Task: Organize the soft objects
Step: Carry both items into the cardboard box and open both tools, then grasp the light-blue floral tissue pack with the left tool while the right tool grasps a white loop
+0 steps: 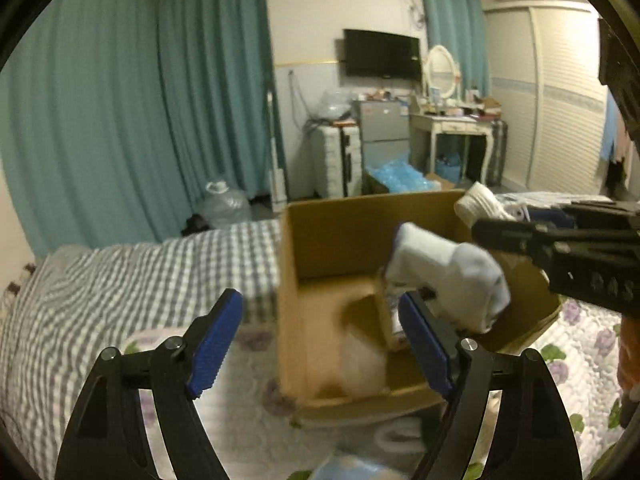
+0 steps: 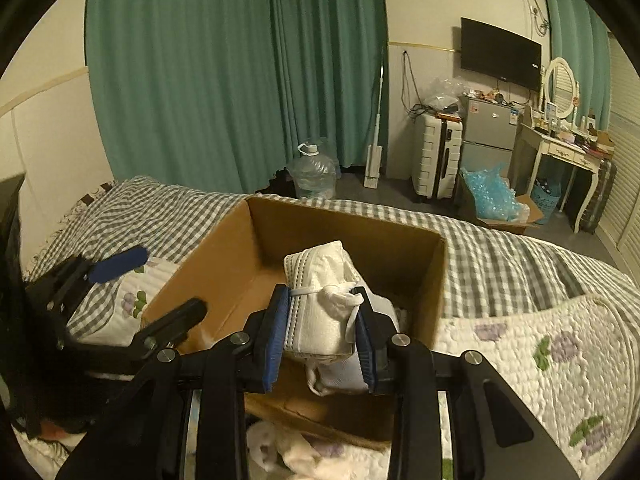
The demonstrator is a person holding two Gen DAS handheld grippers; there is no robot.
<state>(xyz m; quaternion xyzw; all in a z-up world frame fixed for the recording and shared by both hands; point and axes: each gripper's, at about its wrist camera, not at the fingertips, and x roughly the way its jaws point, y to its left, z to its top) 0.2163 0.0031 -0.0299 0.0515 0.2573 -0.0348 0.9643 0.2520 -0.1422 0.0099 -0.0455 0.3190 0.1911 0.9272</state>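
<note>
An open cardboard box (image 1: pixel 304 240) stands on the bed; it also shows in the right wrist view (image 2: pixel 240 240). My right gripper (image 2: pixel 322 340) is shut on a white folded sock bundle (image 2: pixel 320 312) and holds it above the box's near edge. In the left wrist view the right gripper (image 1: pixel 560 252) reaches in from the right with the white socks (image 1: pixel 448 272) over the box. My left gripper (image 1: pixel 320 340) is open and empty in front of the box; it shows at the left in the right wrist view (image 2: pixel 152 284). A pale soft item (image 1: pixel 360 356) lies inside the box.
The bed has a grey checked sheet (image 2: pixel 500 248) and a white floral quilt (image 2: pixel 540 344). More white cloth (image 2: pixel 288 452) lies on the quilt before the box. Beyond the bed are a water jug (image 2: pixel 312 172), suitcase (image 2: pixel 436 156), small fridge (image 2: pixel 488 128) and dressing table (image 2: pixel 568 148).
</note>
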